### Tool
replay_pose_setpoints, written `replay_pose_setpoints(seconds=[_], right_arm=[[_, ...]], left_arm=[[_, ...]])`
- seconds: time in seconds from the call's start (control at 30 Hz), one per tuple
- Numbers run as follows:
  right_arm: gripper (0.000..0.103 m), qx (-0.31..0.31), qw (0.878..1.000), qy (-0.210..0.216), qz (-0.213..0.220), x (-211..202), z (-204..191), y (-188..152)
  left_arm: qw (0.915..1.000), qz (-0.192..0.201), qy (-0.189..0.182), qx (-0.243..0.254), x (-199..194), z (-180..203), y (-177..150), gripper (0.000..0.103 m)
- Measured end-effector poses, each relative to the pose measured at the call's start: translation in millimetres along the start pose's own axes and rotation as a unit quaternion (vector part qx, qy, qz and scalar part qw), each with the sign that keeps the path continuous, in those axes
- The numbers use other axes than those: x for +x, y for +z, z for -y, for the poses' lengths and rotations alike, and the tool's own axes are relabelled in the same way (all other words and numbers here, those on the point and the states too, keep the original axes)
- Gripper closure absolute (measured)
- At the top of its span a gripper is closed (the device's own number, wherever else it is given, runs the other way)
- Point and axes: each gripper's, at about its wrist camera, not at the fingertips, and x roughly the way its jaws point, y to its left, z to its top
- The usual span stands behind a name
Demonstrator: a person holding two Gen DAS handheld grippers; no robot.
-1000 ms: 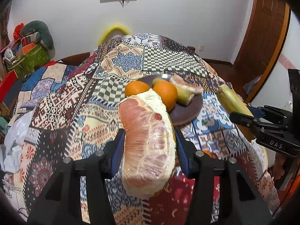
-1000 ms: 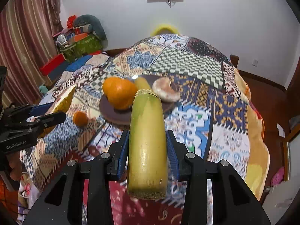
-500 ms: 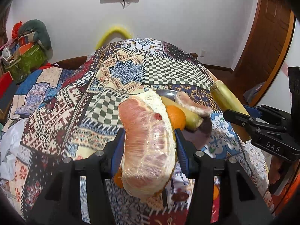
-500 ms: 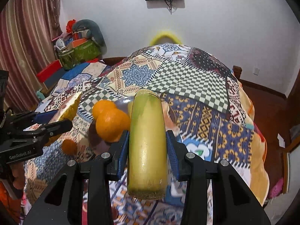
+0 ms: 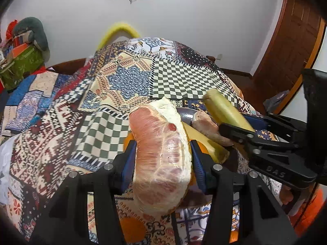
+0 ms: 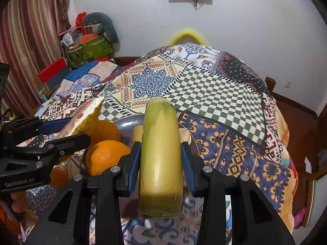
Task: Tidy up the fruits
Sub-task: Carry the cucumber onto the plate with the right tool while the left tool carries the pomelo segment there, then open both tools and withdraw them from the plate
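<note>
My left gripper (image 5: 162, 159) is shut on a peeled pink pomelo wedge (image 5: 161, 153) and holds it over the near edge of a dark plate (image 5: 185, 115). My right gripper (image 6: 161, 161) is shut on a yellow-green sugarcane piece (image 6: 160, 157) over the same plate (image 6: 127, 123). On the plate lie two oranges (image 6: 105, 156), another cane piece (image 5: 204, 143) and a second pomelo wedge (image 5: 206, 125). The right gripper's cane shows in the left wrist view (image 5: 224, 110); the left gripper's wedge shows in the right wrist view (image 6: 85, 118). A small orange (image 6: 58, 177) lies on the blanket left of the plate.
A patchwork blanket (image 6: 204, 94) covers the bed. Boxes and bags (image 6: 87, 45) are stacked at the far left by a striped curtain (image 6: 26, 40). A wooden door (image 5: 290, 47) stands at the right. A yellow arch (image 5: 120, 31) sits by the white back wall.
Both grippers have moved forward and closer to the plate, each still holding its fruit. The plate now lies largely hidden behind the held fruit.
</note>
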Motion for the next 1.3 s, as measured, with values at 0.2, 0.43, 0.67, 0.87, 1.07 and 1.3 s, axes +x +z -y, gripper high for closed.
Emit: replay_pose_setpoints(seconds=[0.2, 0.43, 0.67, 0.87, 1.07, 1.3], right_arm=[[0.068, 0.002, 1.0, 0.007, -0.027, 20.7, 7.3, 2.1], [0.068, 0.006, 0.999, 0.016, -0.045, 31.0, 10.9, -1.1], [0.067, 0.001, 0.999, 0.024, -0.048, 29.0, 9.7, 0.8], [0.058, 0.007, 0.999, 0.022, -0.04, 23.7, 12.6, -0.5], [0.058, 0.008, 0.999, 0.015, -0.034, 14.6, 13.4, -1.3], [0.057, 0.006, 1.0, 0.008, -0.014, -7.9, 8.6, 2.7]], left_arm=[[0.9999, -0.01, 0.003, 0.001, 16.2, 2.3, 6.4, 0.052], [0.9998, -0.02, 0.005, -0.003, 23.1, 1.6, 10.9, 0.052], [0.9995, -0.028, 0.003, -0.011, 26.2, -0.5, 13.7, 0.052], [0.9997, -0.026, 0.005, -0.001, 23.6, 3.4, 12.9, 0.052], [0.9997, -0.024, 0.004, -0.005, 16.5, 3.8, 10.7, 0.052], [0.9999, -0.009, 0.007, -0.007, -6.9, 6.0, 11.2, 0.05]])
